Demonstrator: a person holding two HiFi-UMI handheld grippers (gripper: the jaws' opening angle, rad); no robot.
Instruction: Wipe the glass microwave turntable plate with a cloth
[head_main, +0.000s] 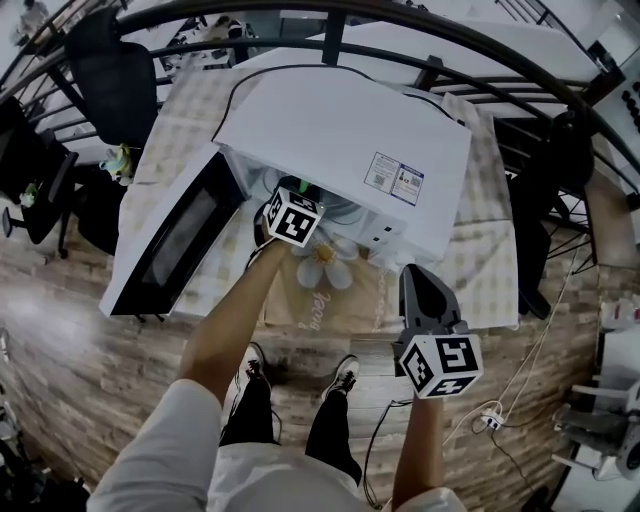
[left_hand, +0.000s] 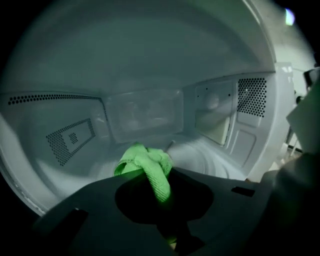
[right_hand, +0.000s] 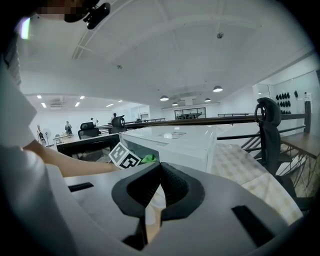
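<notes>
Glass shows pale and round on the floor of the oven cavity: the turntable plate (left_hand: 212, 159) sits in its place inside the microwave (head_main: 340, 130), not lifted out. Just ahead of it, toward the left side of the floor, we see the green cloth (left_hand: 145, 161) bunched into a wad. The left gripper (left_hand: 161, 192) has its jaws closed on a fold of that cloth and reaches into the cavity through the open door (head_main: 175, 245). The picture is too soft for us to say whether the wad touches the glass or hangs just over it.

We judge the task to be at the wiping itself. The door is open, the cloth is in hand, and it has been brought to the plate. How much of the glass is wiped we cannot tell, since no streak or mark shows on it. What seems left is to work the cloth over the whole disc, the right half included, and then draw it out.

The right gripper (right_hand: 160, 169) hangs outside, near the front edge of the table (head_main: 480, 250), with its jaws pressed together on nothing.
</notes>
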